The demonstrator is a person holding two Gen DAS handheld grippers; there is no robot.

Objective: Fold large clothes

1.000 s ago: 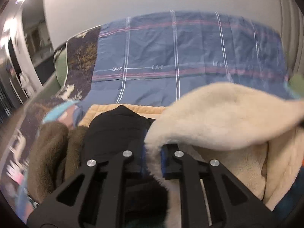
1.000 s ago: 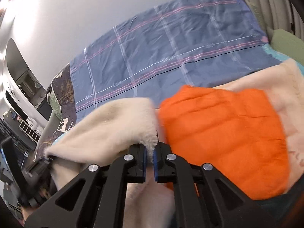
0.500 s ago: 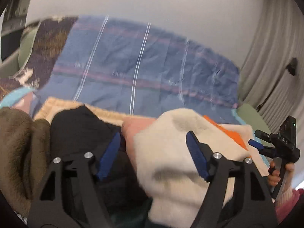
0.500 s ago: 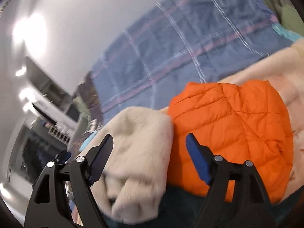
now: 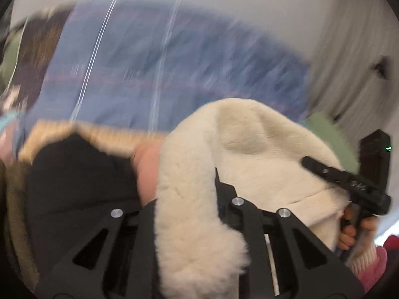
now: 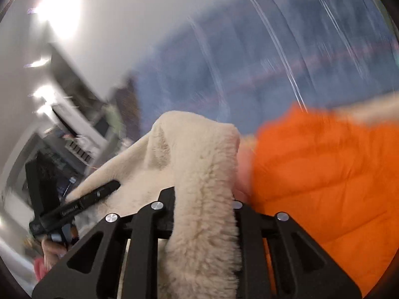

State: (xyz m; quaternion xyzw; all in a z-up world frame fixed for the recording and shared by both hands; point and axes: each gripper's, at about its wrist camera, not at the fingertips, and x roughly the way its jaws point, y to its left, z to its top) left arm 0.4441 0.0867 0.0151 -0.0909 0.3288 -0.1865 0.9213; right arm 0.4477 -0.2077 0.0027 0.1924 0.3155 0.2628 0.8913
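We judge the fold barely begun: the fleece (image 5: 249, 149) is bunched, not flat, on the bed (image 5: 174, 74). Left of it lies a black garment (image 5: 74, 174). The left gripper (image 5: 187, 199) and the right gripper (image 6: 202, 199) are each closing on a fleece edge; an orange jacket (image 6: 324, 174) lies right of it.

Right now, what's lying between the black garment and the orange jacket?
The cream fleece garment: left view shows it beside the black garment, right view beside the orange jacket.
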